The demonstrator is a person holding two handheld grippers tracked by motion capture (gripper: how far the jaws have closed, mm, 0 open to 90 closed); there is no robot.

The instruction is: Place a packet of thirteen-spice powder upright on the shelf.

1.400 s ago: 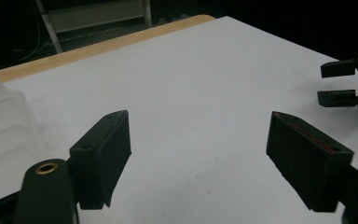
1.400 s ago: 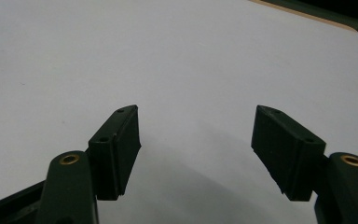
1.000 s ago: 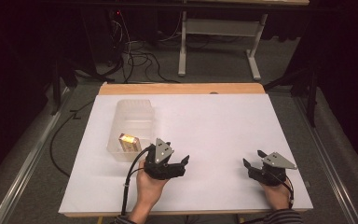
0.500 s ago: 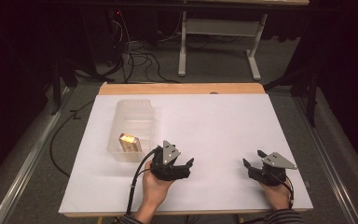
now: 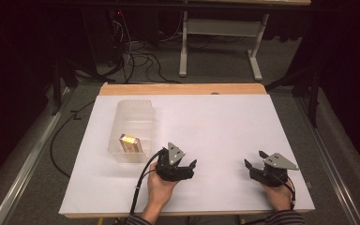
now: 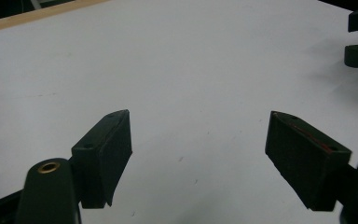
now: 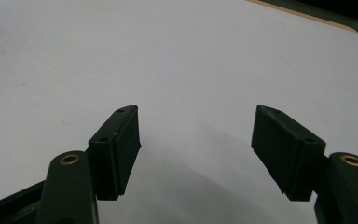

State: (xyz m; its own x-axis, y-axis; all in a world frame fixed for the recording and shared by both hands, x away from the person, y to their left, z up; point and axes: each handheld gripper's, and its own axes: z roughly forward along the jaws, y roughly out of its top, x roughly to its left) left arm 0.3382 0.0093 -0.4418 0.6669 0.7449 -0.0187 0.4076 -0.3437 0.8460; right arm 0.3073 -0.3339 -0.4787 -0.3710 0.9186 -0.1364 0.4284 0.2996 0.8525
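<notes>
Resting low over the white counter [image 5: 225, 126], the left gripper [image 5: 190, 167] has its jaws apart with nothing between them, though they have just been closing a little, and the right gripper [image 5: 255, 165] sits well off to the side, likewise spread and empty. I'd say the sensible move is to swing the left gripper back toward the clear plastic bin [image 5: 133, 131] just beside it and come down over the rim. Inside lies a small yellow-and-brown packet [image 5: 130, 142], its label too small to read.
</notes>
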